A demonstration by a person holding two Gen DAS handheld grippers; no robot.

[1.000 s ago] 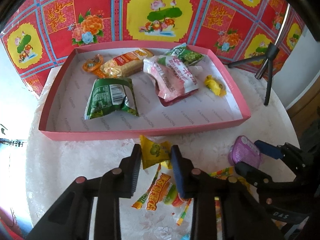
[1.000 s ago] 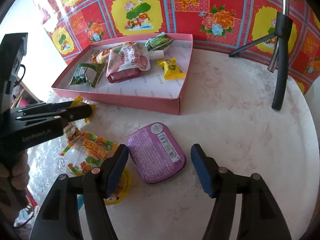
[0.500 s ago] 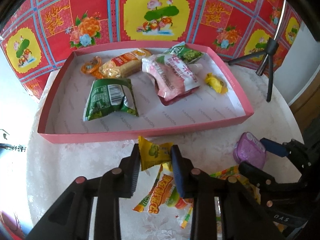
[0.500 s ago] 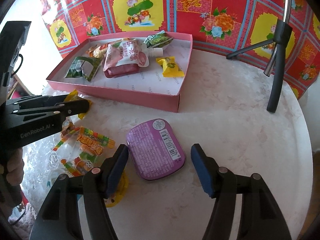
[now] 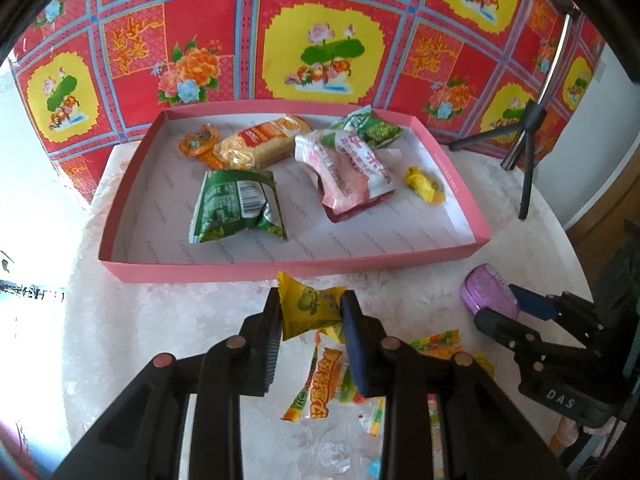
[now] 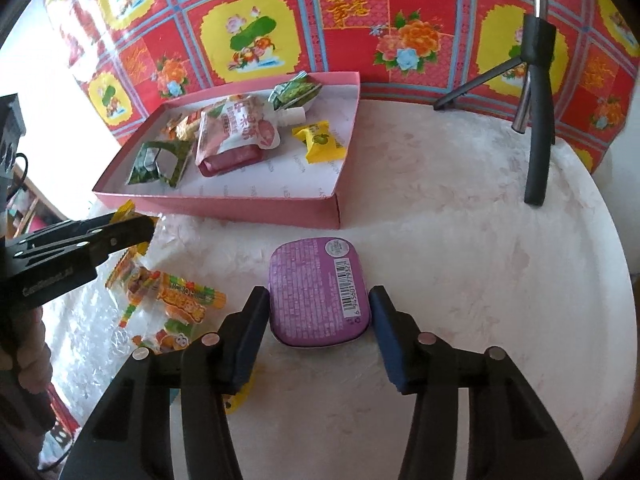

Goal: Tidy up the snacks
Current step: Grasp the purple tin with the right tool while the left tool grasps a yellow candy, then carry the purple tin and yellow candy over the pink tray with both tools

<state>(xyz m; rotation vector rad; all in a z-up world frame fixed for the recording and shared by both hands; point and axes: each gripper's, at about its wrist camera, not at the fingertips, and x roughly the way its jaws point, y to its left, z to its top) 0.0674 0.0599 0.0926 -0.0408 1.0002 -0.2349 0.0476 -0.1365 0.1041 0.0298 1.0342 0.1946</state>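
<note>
The left tool (image 5: 310,312) tilts steeply down toward the tabletop (image 6: 460,208), its jaws clamped on a yellow candy (image 5: 310,306) held just short of the pink tray's (image 5: 280,272) near wall; from the right wrist view it reaches in from the left edge, a hand (image 6: 28,356) wrapped round its grip. The right tool (image 6: 318,312) also tilts steeply down, jaws closing round a purple tin (image 6: 316,288) that lies flat on the tabletop; the left pad sits at the tin's edge, the right pad just apart from it. Loose sweets (image 6: 176,296) lie scattered between the two tools. In the tray lie a green packet (image 5: 236,208), a pink pouch (image 5: 348,168), another yellow candy (image 5: 424,184) and more. A tripod (image 6: 536,120) stands at the far right.
</note>
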